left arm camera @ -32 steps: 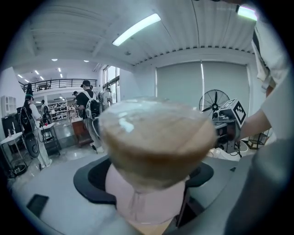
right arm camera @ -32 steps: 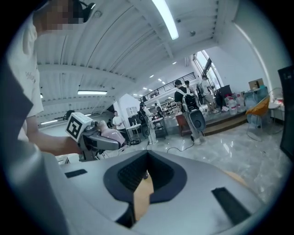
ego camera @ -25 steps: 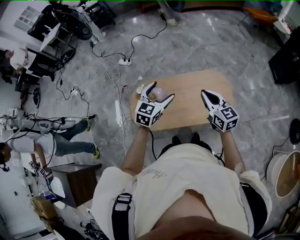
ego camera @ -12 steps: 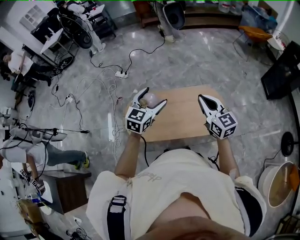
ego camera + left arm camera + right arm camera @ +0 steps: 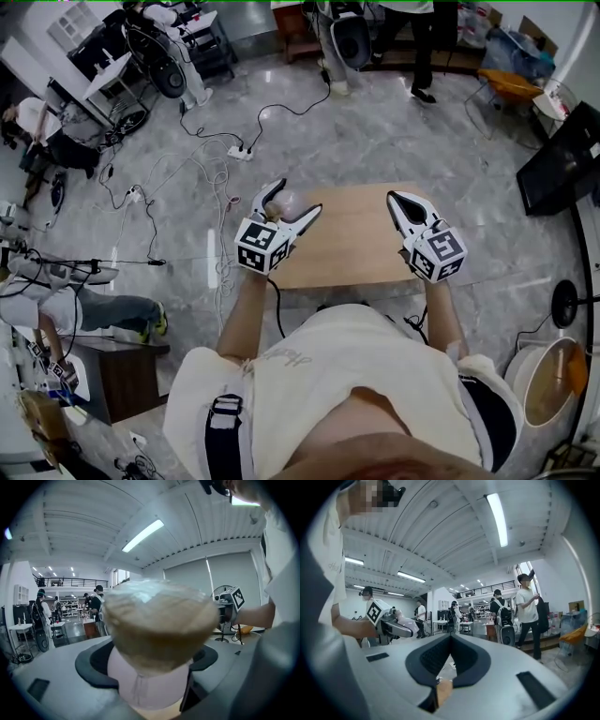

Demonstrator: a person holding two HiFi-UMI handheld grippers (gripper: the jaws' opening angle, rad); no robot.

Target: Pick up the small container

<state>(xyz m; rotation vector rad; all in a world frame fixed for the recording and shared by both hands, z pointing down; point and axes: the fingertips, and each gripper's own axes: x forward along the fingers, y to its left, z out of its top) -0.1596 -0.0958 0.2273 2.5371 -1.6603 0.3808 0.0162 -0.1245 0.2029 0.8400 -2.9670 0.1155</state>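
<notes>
Both claws sit nearer the bench's [image 5: 356, 234] left end than a second ago, and the left claw [image 5: 294, 199] with its load now lies over the far left corner in the head view rather than further in over the top. Left claw: spread wide and pinching the container [image 5: 284, 200] from both sides, dark ribbed pads pressed against its lower body. Container [image 5: 159, 634]: small and rounded, with a pale pink, smooth lower part marked by a faint vertical seam, and a wider tan upper part with a glossy whitish top. It is too close to the lens to be sharp, and no label or print can be made out on it. Right claw [image 5: 394, 199]: pressed together with nothing between the pads, held over the bench's right half, well apart from the container. Each claw has a grey, smooth plastic shell and carries a marker cube [image 5: 260, 247] with black-and-white square patterns. Bench: light wood, matt, with rounded corners. Floor [image 5: 375, 131]: polished grey marbled stone with a white cable [image 5: 225, 178] trailing across it. Faint script on the person's pale shirt [image 5: 328, 375] cannot be read.
</notes>
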